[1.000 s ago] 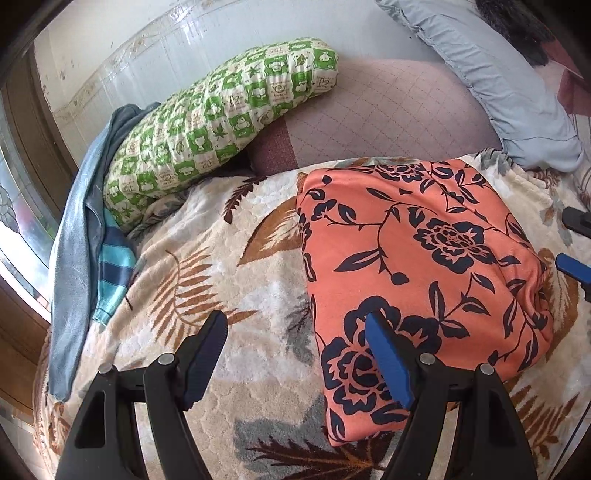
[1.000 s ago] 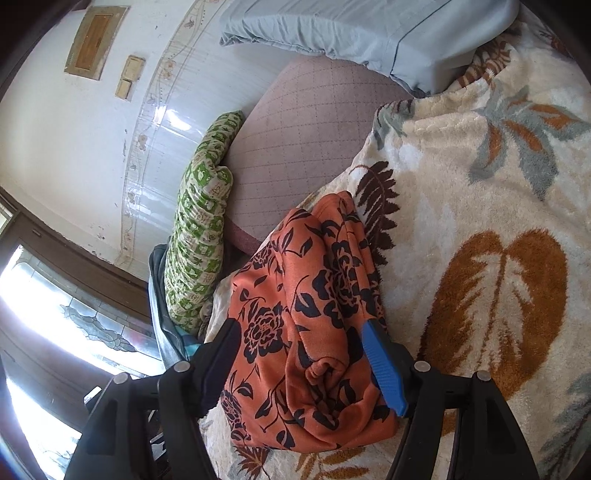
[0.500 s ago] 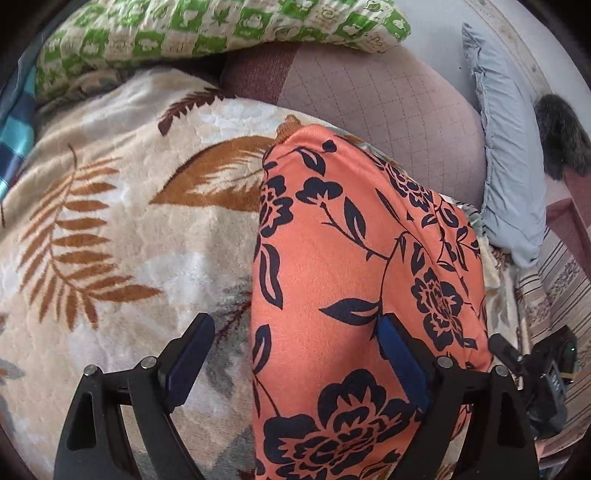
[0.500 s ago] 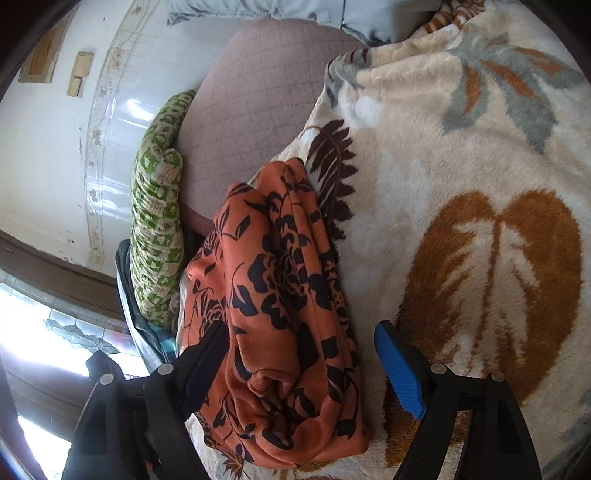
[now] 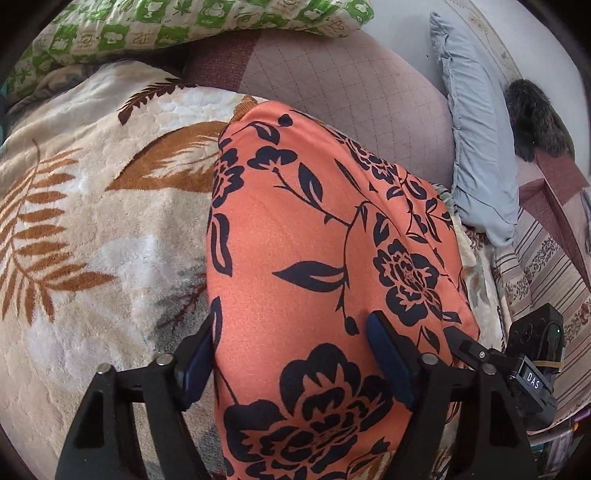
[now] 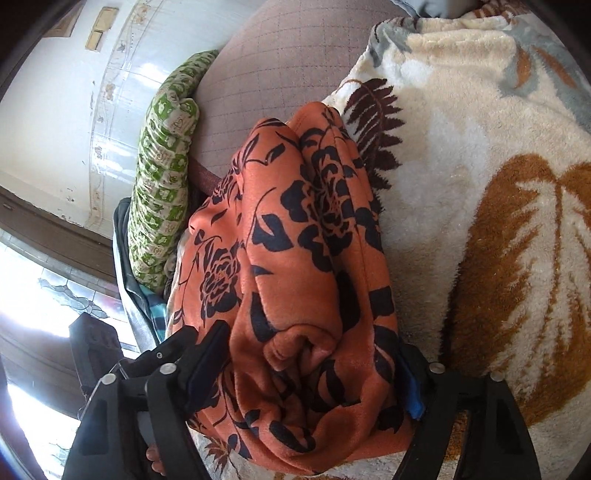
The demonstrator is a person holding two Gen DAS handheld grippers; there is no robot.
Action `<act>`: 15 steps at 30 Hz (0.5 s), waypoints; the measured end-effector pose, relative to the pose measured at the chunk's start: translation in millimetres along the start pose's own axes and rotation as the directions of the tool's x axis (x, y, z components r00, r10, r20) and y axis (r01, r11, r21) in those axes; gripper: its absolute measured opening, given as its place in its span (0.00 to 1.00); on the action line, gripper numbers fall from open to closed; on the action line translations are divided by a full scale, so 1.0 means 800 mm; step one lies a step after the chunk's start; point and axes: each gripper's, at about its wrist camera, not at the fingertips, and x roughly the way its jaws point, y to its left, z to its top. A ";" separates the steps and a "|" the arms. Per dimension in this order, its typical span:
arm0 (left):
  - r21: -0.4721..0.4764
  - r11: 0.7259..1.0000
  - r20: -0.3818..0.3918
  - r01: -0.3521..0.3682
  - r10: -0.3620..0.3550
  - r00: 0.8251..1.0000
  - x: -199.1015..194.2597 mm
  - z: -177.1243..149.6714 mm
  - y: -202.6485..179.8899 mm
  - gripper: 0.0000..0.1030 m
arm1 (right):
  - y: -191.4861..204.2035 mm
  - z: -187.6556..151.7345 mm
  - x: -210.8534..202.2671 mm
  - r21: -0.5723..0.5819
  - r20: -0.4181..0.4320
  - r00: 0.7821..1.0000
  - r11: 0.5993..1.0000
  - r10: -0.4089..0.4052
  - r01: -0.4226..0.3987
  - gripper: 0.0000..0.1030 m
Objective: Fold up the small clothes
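Observation:
A folded orange garment with a dark floral print (image 5: 317,258) lies on a cream leaf-patterned blanket (image 5: 92,229). My left gripper (image 5: 291,350) is open with its jaws straddling the garment's near left edge, the fabric bulging between them. The same garment shows in the right wrist view (image 6: 303,266) as a thick bundle. My right gripper (image 6: 306,362) is open and wide, its jaws on either side of the bundle's rolled end. The other gripper shows at the right edge of the left wrist view (image 5: 517,362).
A green checked pillow (image 5: 184,26) and a mauve quilted cushion (image 5: 351,99) lie behind the garment. A grey-blue pillow (image 5: 476,155) is at the right. The blanket also shows in the right wrist view (image 6: 480,184). A window (image 6: 44,295) is to the left.
Both grippers have moved forward onto the garment, from beside it to straddling its two ends. The left jaws have narrowed around the fabric. The garment has not moved.

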 end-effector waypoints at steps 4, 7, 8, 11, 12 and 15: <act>0.040 0.999 0.032 -0.010 0.009 0.999 -0.009 0.002 -0.004 0.47 | 0.011 -0.003 0.003 -0.040 0.002 1.000 0.999 -0.004 0.004 0.57; 0.082 0.996 0.056 -0.031 0.026 0.998 -0.018 0.008 -0.013 0.37 | 0.029 -0.007 -0.001 -0.092 0.025 1.000 0.996 -0.018 0.020 0.51; 0.087 0.995 0.062 -0.037 0.032 0.998 -0.022 0.008 -0.015 0.35 | 0.036 -0.008 -0.004 -0.111 0.035 0.999 0.994 -0.021 0.025 0.49; 0.105 0.993 0.087 -0.057 0.048 0.995 -0.038 0.012 -0.021 0.34 | 0.064 -0.012 -0.013 -0.189 0.062 0.998 0.981 -0.026 0.037 0.46; 0.112 0.992 0.099 -0.064 0.053 0.994 -0.050 0.010 -0.019 0.34 | 0.073 -0.015 -0.017 -0.214 0.068 0.997 0.976 -0.021 0.035 0.45; 0.116 0.990 0.123 -0.077 0.063 0.990 -0.081 0.005 -0.018 0.34 | 0.098 -0.027 -0.024 -0.282 0.072 0.997 0.959 -0.005 0.025 0.45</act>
